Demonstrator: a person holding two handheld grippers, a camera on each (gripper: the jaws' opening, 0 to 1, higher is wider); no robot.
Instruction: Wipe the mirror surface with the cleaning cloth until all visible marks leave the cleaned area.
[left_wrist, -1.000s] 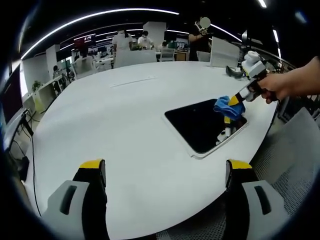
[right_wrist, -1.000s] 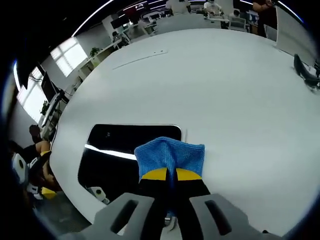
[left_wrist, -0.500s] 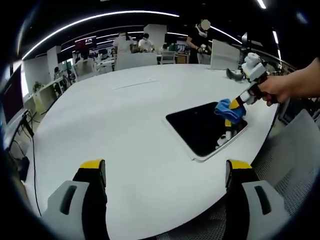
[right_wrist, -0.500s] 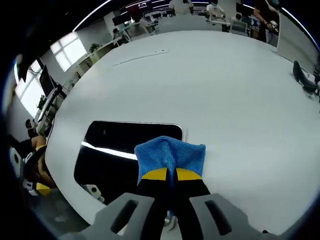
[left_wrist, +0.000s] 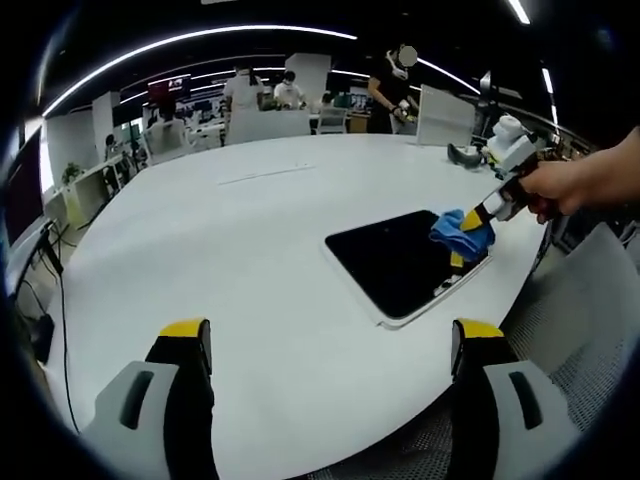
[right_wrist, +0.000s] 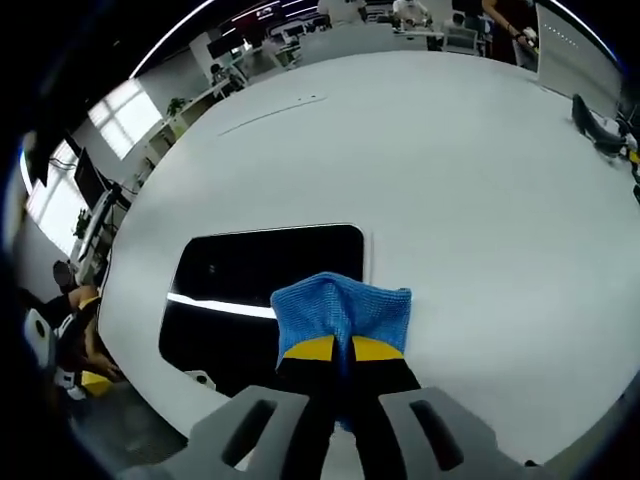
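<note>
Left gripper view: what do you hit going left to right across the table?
Left gripper's yellow-tipped jaw at the bottom left → dark rectangular mirror lying flat on the white table → blue cleaning cloth → right gripper → person's hand.

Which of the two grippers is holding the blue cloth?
The right gripper: its jaws are shut on the blue cloth over the mirror. The left gripper hangs open and empty.

no text, label, brand or number can be read here; the red screen (left_wrist: 166, 88) far ahead of the left gripper is too small and blurred to make out.
</note>
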